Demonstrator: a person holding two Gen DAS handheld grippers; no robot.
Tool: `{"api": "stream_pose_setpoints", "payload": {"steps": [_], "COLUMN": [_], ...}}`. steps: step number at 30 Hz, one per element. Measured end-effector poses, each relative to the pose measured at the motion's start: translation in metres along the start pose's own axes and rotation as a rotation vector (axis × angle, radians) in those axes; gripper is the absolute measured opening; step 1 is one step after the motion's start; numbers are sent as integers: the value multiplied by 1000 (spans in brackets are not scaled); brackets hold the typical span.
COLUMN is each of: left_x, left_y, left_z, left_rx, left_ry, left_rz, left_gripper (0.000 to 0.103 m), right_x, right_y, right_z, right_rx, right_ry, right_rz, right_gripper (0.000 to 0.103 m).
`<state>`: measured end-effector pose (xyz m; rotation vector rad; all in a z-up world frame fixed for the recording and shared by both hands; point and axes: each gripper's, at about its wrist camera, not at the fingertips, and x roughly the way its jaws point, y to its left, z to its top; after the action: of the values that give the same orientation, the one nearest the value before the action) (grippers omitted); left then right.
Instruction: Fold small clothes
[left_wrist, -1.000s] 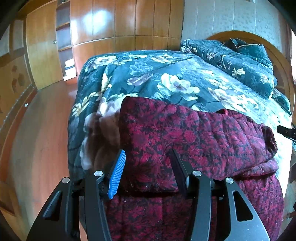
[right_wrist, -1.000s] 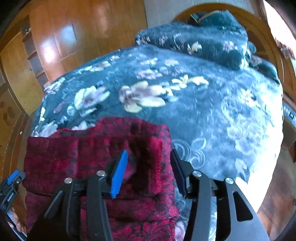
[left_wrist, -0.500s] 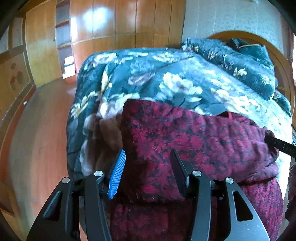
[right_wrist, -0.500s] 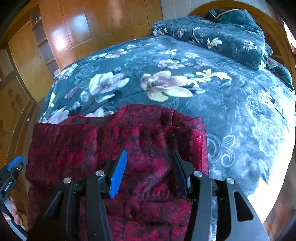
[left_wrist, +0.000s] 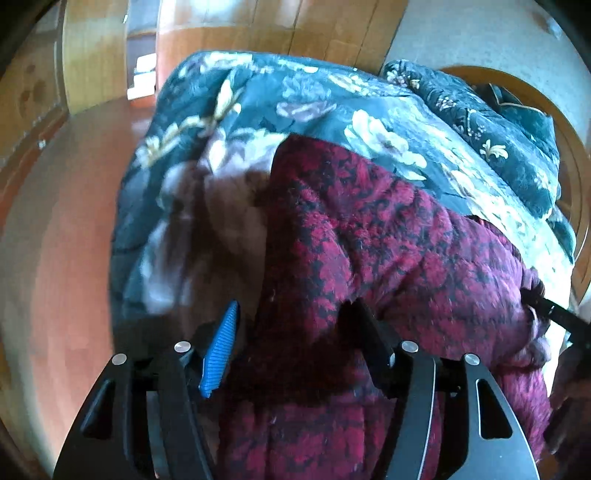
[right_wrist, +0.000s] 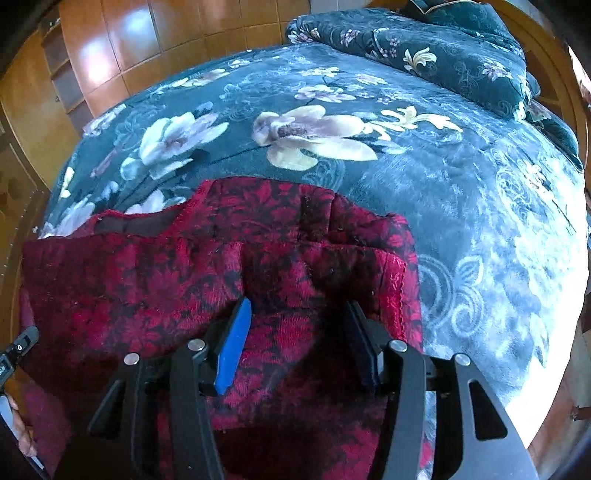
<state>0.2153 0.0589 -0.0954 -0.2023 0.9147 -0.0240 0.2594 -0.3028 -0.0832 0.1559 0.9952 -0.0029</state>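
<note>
Left wrist view: close above the dark red patterned padded garment (left_wrist: 388, 236), facing along the teal floral bed quilt (left_wrist: 295, 99) toward wooden wall panels (left_wrist: 280, 33). Right wrist view: equally close, over the garment's (right_wrist: 221, 273) other end, facing the quilt (right_wrist: 424, 166). Both share garment, quilt.

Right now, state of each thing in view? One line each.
Left gripper: open, fingers either side of a garment fold.
Right gripper: open, over the garment's right edge.
Garment: red, folded over on itself, lying on the bed.
Bedspread: spread flat.
Quilt: bunched at the headboard.
</note>
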Motion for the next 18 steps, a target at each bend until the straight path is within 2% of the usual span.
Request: {"api": "stream_pose_setpoints", "payload": {"steps": [3, 6, 9, 14, 18], "left_x": [-18, -33, -49, -69, -84], "left_y": [3, 10, 18, 33, 44], "left_z": [-9, -20, -38, -76, -111], "left_rx": [15, 18, 14, -11, -8], "left_ry": [-14, -17, -4, 42, 93], "left_rz": [-7, -17, -37, -84, -102], "left_gripper": [62, 62, 62, 62, 62], "right_x": [-19, -35, -50, -67, -82], "right_y": [-2, -5, -12, -40, -62], "right_z": [-12, -28, -48, -94, -144], "right_rx": [-11, -16, -10, 62, 111], "right_ry": [-22, -27, -15, 59, 141], "right_rz": [9, 26, 39, 110, 178], "right_gripper": [70, 71, 80, 81, 81]}}
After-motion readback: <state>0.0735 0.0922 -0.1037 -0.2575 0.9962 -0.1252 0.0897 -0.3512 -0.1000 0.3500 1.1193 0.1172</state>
